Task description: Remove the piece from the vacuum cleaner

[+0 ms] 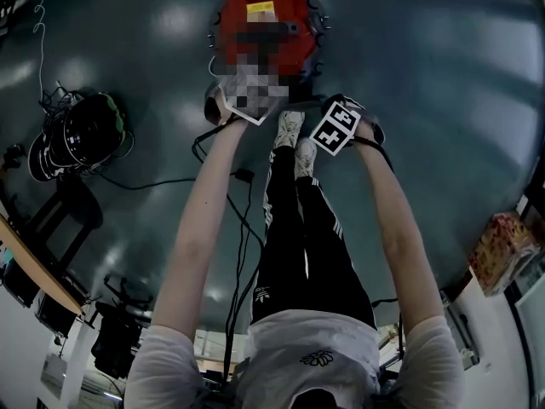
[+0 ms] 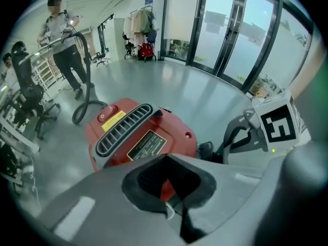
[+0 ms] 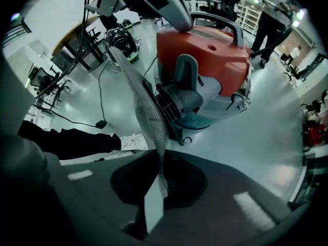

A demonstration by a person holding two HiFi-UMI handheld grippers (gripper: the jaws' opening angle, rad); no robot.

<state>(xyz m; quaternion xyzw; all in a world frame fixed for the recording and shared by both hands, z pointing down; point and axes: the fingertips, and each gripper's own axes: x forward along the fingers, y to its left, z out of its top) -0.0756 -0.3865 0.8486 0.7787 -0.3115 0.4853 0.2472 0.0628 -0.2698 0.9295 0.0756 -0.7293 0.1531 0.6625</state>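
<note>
The red vacuum cleaner (image 1: 268,20) stands on the floor just beyond both grippers. In the right gripper view its rear end (image 3: 184,94) faces me, with a dark ribbed opening. A thin grey perforated panel (image 3: 146,109), seen edge-on, rises from the jaws of my right gripper (image 3: 159,188), which is shut on its lower end. My left gripper (image 2: 174,206) hovers over the vacuum's top (image 2: 146,137); its jaws meet, with only a small pale sliver at the seam. In the head view the left gripper (image 1: 230,105) and right gripper (image 1: 341,126) flank the vacuum's near side.
The vacuum's hose (image 2: 84,106) curls away on the floor toward a standing person (image 2: 64,40). A coiled black bundle (image 1: 85,130) and cables (image 1: 153,181) lie to the left. My own legs and shoes (image 1: 294,143) stretch toward the vacuum. A plug block (image 3: 101,123) lies on the floor.
</note>
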